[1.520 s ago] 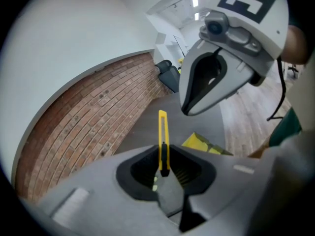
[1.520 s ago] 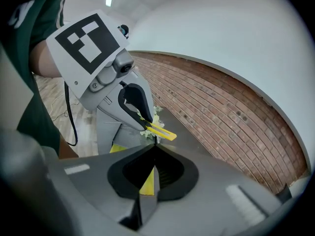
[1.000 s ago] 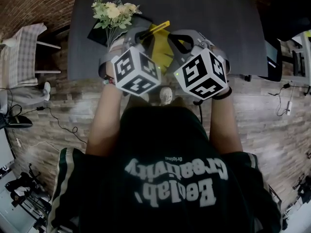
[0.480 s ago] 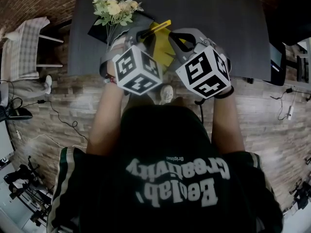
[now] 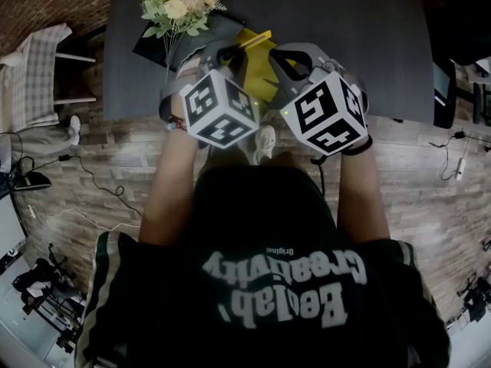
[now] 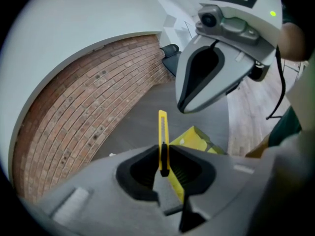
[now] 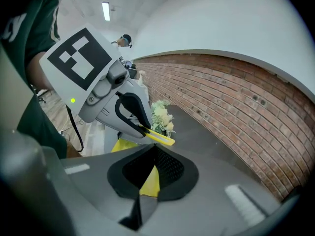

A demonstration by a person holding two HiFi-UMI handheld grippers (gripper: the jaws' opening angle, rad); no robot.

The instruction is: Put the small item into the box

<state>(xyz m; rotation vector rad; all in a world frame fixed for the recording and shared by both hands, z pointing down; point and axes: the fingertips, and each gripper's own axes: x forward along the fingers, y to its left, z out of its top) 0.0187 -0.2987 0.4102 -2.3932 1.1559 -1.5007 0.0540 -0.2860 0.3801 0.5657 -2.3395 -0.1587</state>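
- My left claw is closed tight on a yellow utility knife, which it pinches near one end. The rest of the knife stands up past the jaw tips, over the yellow box.
- The box sits at the middle of the desk, close to its near edge. A bunch of flowers lies toward the left edge.
- My right claw is beside the box with its jaws nearly together and a wedge of yellow in the narrow gap.
- To do this step well, I judge the knife should turn lengthwise to the box mouth and go in low end first. The jaws should let go only once it is well inside (a long, thin thing tips out easily).
- Both marker cubes cover most of the box in the head view, so its opening cannot be made out.
- I cannot tell whether my right claw pinches a flap or the box merely shows through the gap.
- I also cannot tell whether the knife's blade is extended.
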